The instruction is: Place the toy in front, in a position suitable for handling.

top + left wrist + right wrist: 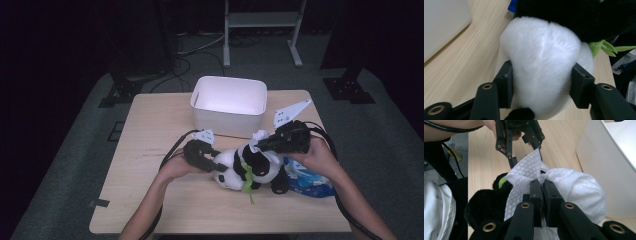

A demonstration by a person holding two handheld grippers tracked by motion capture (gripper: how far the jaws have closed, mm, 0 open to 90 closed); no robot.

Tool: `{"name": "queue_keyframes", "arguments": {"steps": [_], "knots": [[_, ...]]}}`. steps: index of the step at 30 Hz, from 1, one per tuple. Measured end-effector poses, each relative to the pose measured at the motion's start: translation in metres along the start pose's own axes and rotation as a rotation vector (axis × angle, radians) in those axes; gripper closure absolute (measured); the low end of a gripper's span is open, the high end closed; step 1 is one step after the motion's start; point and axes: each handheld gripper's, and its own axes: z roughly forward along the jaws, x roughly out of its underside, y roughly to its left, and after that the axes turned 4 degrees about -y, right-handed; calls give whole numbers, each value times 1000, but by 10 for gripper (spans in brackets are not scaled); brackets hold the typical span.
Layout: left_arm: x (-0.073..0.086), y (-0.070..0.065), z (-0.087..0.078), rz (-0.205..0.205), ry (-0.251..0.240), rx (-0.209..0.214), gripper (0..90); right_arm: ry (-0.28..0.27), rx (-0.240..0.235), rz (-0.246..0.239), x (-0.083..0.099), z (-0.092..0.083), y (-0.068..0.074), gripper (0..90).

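One plush panda [250, 167] is lying on the table [150, 150] in front of one white bin [229, 105]. The left gripper [541, 87] is clamping its white head. The right gripper [543, 202] is pinching one white wipe [524, 175] against its body. One blue packet [310, 181] is lying alongside.

Lab-like recording space, dark curtained surround, grey carpet [390, 150] — lone wooden table [165, 125], floor cables [200, 50], metal stand [262, 30]
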Motion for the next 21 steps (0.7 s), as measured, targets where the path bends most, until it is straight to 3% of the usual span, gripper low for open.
{"name": "queue_keyframes", "arguments": {"steps": [5,12,18,21], "knots": [[1,-4,-21,-5,32,-44,468,1,-3,-5,-3,7,0,854],[8,-14,-54,-16,90,-119,468,33,-33,1,-3,34,0,853],[9,-19,-57,-15,106,-141,465,60,-22,-33,-15,46,4,853],[5,-23,-55,8,101,-128,465,61,-29,-48,-20,48,6,854]]}}
